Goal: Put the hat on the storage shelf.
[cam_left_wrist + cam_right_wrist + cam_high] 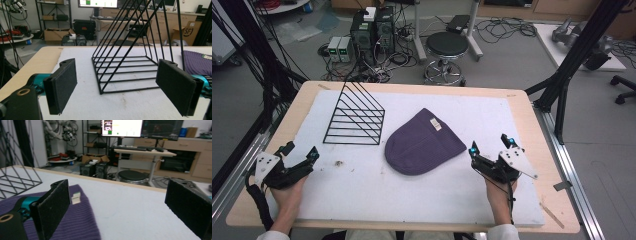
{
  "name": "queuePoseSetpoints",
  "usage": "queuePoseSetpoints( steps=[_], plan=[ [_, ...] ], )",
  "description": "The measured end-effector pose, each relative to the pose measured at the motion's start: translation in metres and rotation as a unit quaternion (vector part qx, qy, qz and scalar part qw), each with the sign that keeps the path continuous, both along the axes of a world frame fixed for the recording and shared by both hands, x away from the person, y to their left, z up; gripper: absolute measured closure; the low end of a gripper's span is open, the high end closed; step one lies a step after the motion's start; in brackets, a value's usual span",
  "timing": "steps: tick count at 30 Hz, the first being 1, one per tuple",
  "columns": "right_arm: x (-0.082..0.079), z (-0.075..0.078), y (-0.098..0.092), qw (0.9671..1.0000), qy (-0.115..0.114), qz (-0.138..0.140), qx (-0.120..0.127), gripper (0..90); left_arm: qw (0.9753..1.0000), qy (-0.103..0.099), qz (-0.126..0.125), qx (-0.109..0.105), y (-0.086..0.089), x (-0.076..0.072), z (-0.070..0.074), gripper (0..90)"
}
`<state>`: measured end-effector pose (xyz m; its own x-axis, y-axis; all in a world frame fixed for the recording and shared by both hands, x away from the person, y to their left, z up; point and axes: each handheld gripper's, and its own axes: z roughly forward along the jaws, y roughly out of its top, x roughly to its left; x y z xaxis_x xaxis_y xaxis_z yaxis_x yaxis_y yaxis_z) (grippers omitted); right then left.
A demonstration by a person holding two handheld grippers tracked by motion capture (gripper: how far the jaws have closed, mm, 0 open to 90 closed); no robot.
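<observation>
A purple knit beanie [422, 145] lies flat near the middle of the white felt-like mat [362, 190], a rounded dome shape with fine ribbing and a small pale label [435, 124] sewn near its far edge. The mat covers most of a pale wooden table [302, 97] with rounded corners.

To the left of the beanie and a little farther away stands a black wire rack [356, 117], a triangular wedge of thin straight rods whose base rests on the mat. It sits just beside the beanie without touching it.

The right gripper [491, 146] rests on the mat just right of the beanie, its 2 jaws spread wide and holding nothing. Seen from the right gripper view, its flat black pads [53, 206] have a coarse, foam-like surface, and the beanie's ribbed cloth [75, 222] lies beneath the left pad.

The left gripper [299, 152] rests at the near left of the mat, well apart from the beanie, jaws likewise spread and empty. In the left gripper view the wire rack [125, 62] stands straight ahead between the 2 pads. A small brownish stain [338, 163] marks the mat near this gripper.
</observation>
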<state>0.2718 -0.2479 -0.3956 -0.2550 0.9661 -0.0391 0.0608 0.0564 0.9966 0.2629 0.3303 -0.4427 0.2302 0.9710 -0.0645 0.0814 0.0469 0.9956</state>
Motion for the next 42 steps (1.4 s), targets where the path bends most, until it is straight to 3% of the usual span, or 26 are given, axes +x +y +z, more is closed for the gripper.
queuePoseSetpoints(
  steps=[9,18,22,25,28,31,34,35,39,42],
  plan=[
    [0.019,0.006,0.029,0.9974,0.021,0.067,-0.011,5.3,1.0,-0.001,-0.005,-0.005,-0.001,0.0,0.0,17.6],
    [0.03,0.019,0.053,0.9934,0.028,0.108,-0.028,5.3,0.9999,0.0,-0.005,-0.01,0.0,0.0,0.0,17.7],
    [0.035,0.021,0.064,0.99,0.038,0.132,-0.032,5.3,0.9999,0.0,-0.006,-0.012,0.001,0.0,0.0,17.7],
    [0.038,0.022,0.079,0.9851,0.046,0.159,-0.048,5.3,0.9999,0.001,-0.008,-0.015,0.001,0.0,0.0,17.7],
    [0.039,0.022,0.086,0.983,0.048,0.169,-0.053,5.3,0.9998,0.001,-0.008,-0.016,0.001,0.0,0.0,17.7],
    [0.043,0.021,0.096,0.9756,0.066,0.202,-0.054,5.3,0.9998,0.001,-0.009,-0.017,0.002,0.0,0.0,17.7],
    [0.046,0.019,0.104,0.9662,0.088,0.235,-0.06,5.3,0.9998,0.001,-0.009,-0.018,0.002,0.0,0.0,17.7],
    [0.047,0.018,0.108,0.9605,0.097,0.252,-0.066,5.3,0.9998,0.0,-0.009,-0.016,0.002,0.0,0.0,17.7],
    [0.05,0.013,0.122,0.9457,0.119,0.286,-0.098,5.3,0.9999,-0.003,-0.013,-0.008,0.0,0.0,0.001,17.7],
    [0.054,0.011,0.13,0.9389,0.132,0.298,-0.112,5.3,0.9999,-0.003,-0.014,-0.008,-0.001,0.0,0.001,17.6]
  ],
)
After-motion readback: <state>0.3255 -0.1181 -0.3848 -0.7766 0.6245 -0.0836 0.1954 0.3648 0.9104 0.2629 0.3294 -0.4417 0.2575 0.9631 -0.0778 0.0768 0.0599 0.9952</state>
